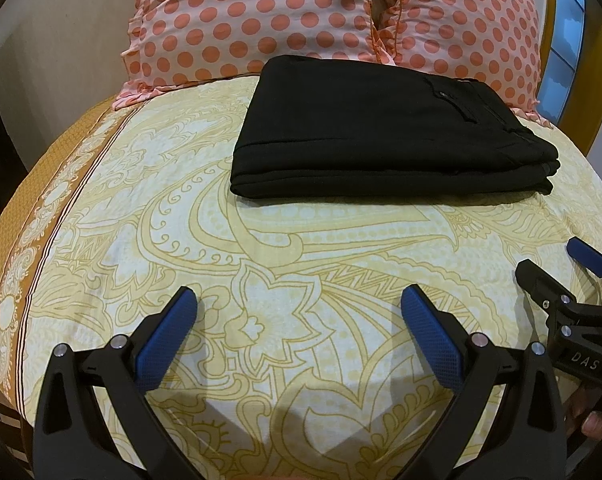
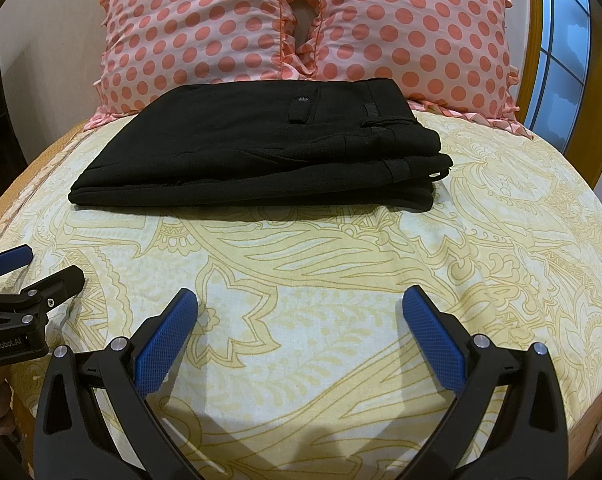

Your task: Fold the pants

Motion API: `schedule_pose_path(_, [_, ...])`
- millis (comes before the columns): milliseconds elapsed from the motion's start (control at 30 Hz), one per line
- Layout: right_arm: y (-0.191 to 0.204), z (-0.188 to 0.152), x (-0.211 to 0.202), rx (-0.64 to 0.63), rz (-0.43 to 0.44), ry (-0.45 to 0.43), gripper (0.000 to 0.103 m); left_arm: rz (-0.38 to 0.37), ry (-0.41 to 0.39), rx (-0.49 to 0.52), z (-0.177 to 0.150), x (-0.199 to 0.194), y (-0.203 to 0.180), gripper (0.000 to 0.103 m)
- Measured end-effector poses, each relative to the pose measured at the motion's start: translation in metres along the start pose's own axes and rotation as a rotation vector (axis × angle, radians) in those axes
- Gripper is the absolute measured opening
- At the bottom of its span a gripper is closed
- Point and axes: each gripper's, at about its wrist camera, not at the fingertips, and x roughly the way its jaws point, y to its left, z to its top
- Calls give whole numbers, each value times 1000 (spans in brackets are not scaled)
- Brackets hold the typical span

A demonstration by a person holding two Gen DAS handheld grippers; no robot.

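Observation:
Black pants (image 1: 373, 128) lie folded in a compact rectangular stack on the bed, just in front of the pillows; they also show in the right wrist view (image 2: 261, 148), waistband and button to the right. My left gripper (image 1: 299, 300) is open and empty, hovering over the bedsheet well short of the pants. My right gripper (image 2: 301, 300) is open and empty too, also back from the pants. The right gripper shows at the left wrist view's right edge (image 1: 557, 268); the left gripper shows at the right wrist view's left edge (image 2: 41, 272).
A yellow patterned bedsheet (image 1: 261, 260) covers the bed. Two pink polka-dot pillows (image 2: 205, 24) (image 2: 413, 28) lean at the head. A wooden headboard and window (image 2: 561, 60) are at the right. The bed's edge falls away at left (image 1: 29, 208).

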Motion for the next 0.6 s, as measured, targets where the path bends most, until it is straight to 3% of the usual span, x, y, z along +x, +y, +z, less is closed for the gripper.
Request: schedule_pose_path(600, [1, 0, 0, 1, -1, 0, 102, -11, -22, 20, -3, -1, 2, 101])
